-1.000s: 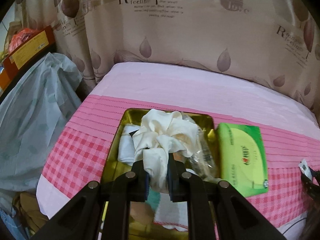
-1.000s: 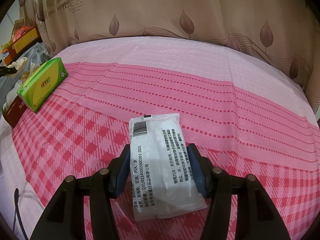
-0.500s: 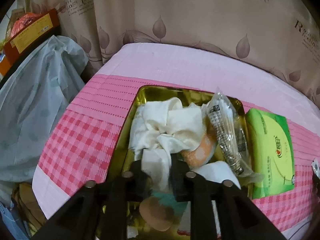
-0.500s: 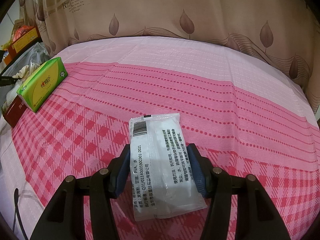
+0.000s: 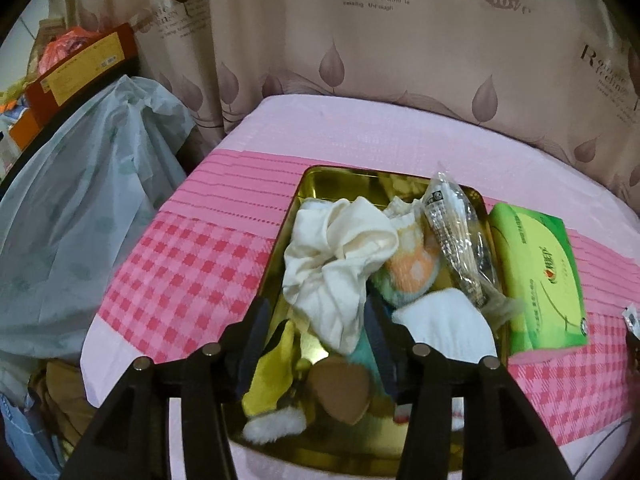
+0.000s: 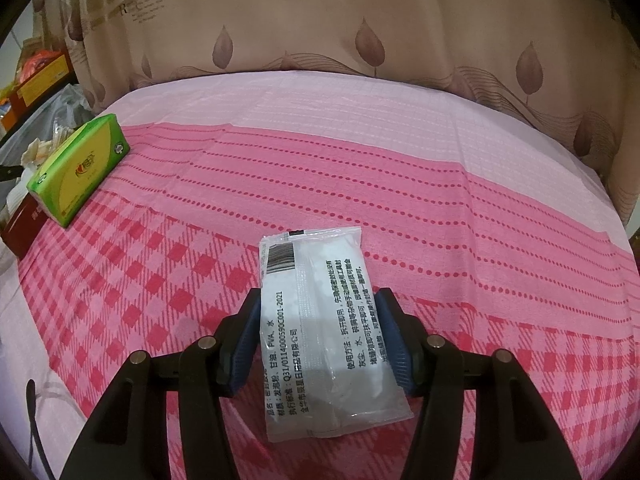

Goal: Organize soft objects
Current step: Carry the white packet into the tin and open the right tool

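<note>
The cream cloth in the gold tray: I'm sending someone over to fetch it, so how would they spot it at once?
On the pink checked tablecloth, left of the green tissue pack, stands a gold tray full of soft things. The cream cloth is the crumpled bundle on its left side, lying between the open jaws of the left gripper. Unlike the orange-and-green sock beside it, it is plain and unpatterned.

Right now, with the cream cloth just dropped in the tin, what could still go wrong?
The left gripper jaws have just been opening, yet the cream cloth still drapes between them and might snag on withdrawal. The gold tin looks heaped, so things may spill. The white sachet in the right gripper looks slippery.
</note>
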